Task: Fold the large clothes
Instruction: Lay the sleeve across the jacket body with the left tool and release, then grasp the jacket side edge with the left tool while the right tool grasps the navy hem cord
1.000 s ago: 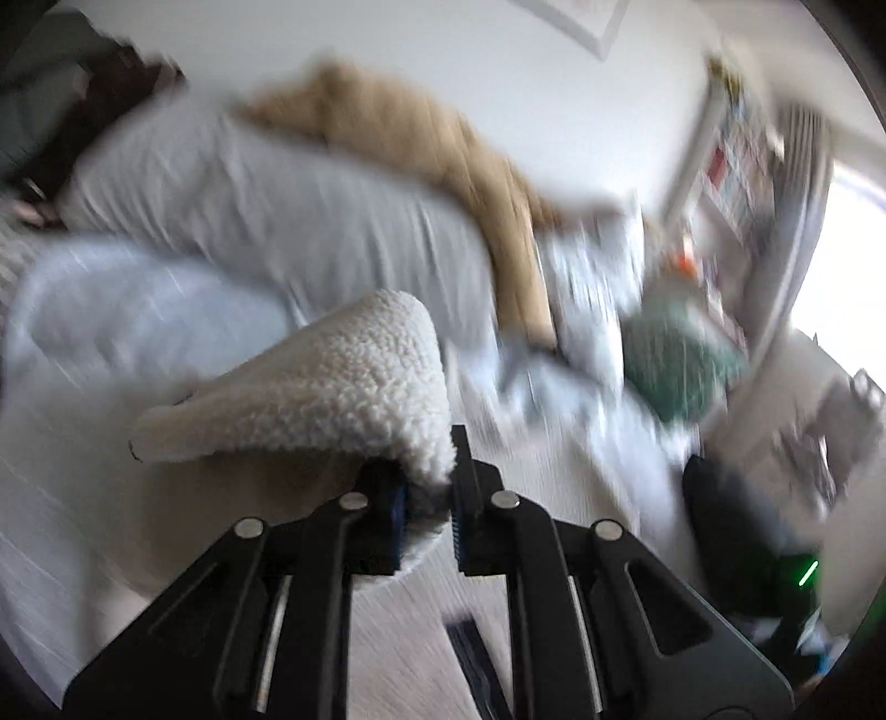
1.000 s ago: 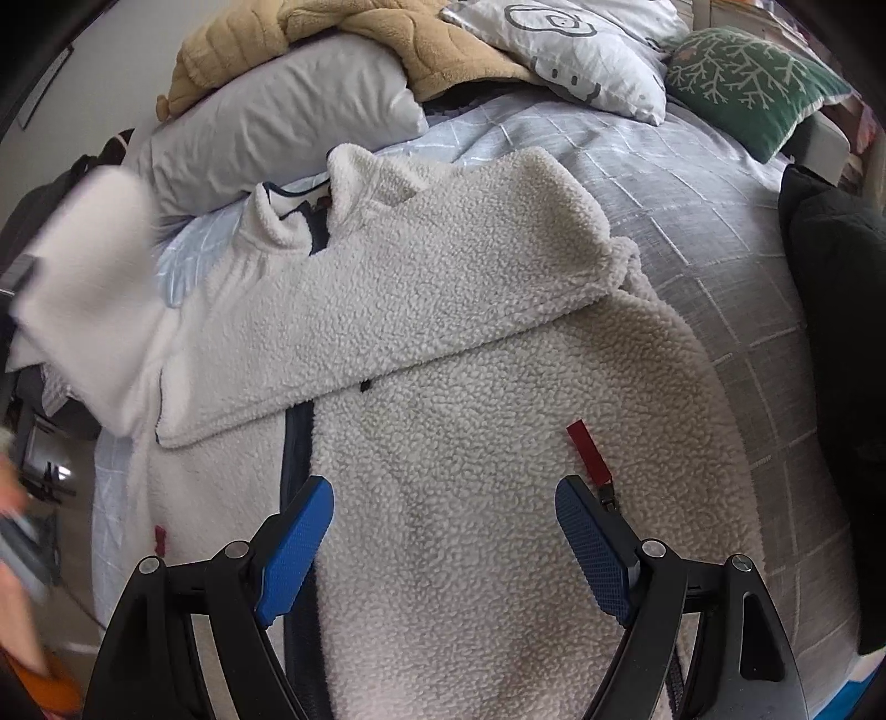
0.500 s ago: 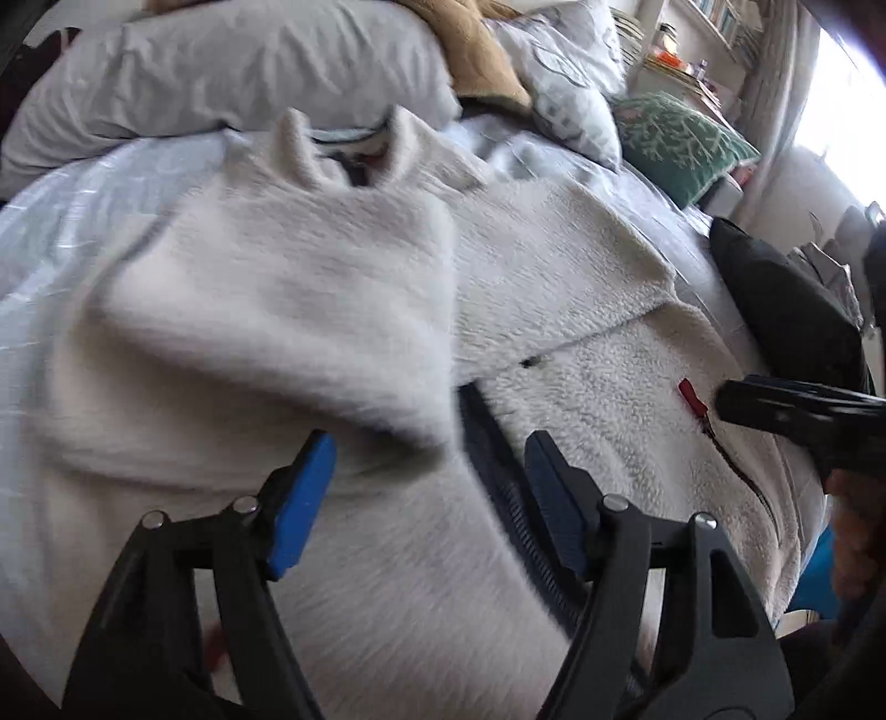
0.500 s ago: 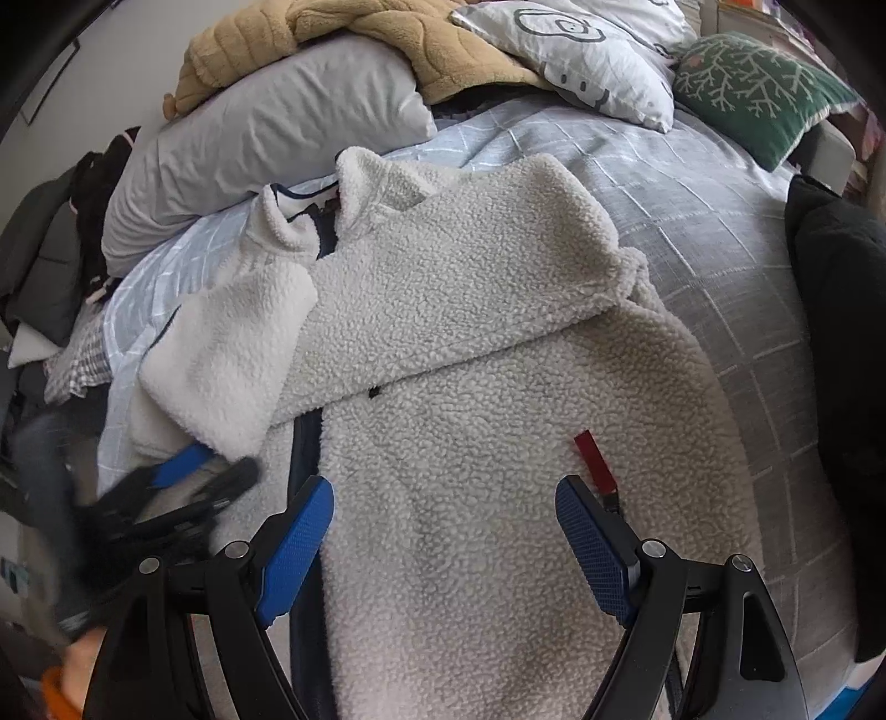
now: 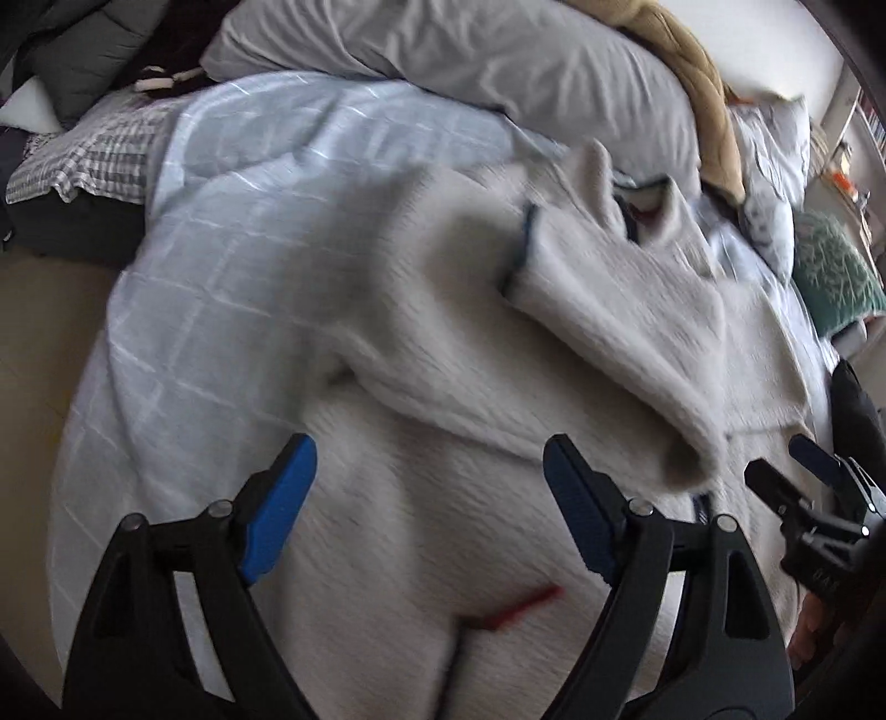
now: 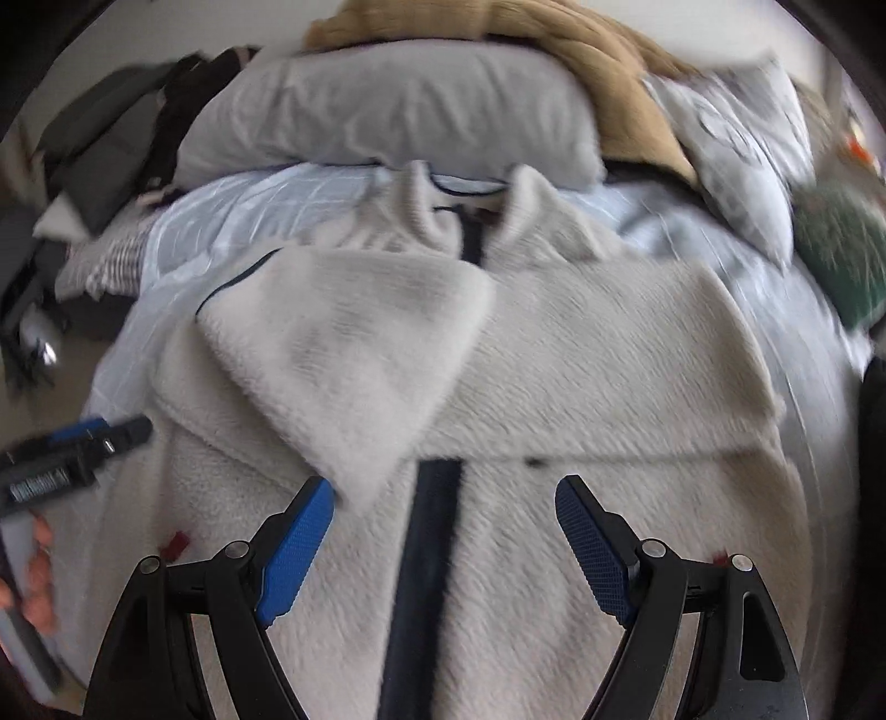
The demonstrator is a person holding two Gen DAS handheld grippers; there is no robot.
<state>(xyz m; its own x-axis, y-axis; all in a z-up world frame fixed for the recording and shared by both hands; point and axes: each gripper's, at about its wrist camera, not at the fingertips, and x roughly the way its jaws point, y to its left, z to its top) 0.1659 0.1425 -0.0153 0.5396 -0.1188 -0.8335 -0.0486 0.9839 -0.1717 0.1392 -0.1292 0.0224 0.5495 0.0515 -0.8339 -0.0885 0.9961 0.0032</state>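
Observation:
A cream fleece jacket (image 5: 421, 531) (image 6: 581, 554) lies front-up on the bed, its dark zipper (image 6: 432, 526) running down the middle. Both sleeves lie folded across the chest: one sleeve (image 5: 609, 332) (image 6: 343, 354) on top, the other sleeve (image 6: 626, 354) beneath it. My left gripper (image 5: 429, 448) (image 6: 116, 429) hovers over the lower front near a red pull tab (image 5: 515, 606). Its jaws are opening and nothing is pinched between them. Over the zipper my right gripper (image 6: 446, 487) (image 5: 789, 468) stands open and holds nothing.
A grey pillow (image 6: 387, 111), a tan blanket (image 6: 581, 50), a white patterned pillow (image 6: 736, 149) and a green cushion (image 5: 836, 277) crowd the head of the bed. The light blue checked duvet (image 5: 249, 221) shows left of the jacket. Dark clothes (image 6: 111, 138) are piled at far left.
My left gripper let go of the sleeve it carried; the sleeve now lies across the chest. The gripper opened and dropped toward the lower front. My right gripper swung sideways over the zipper.

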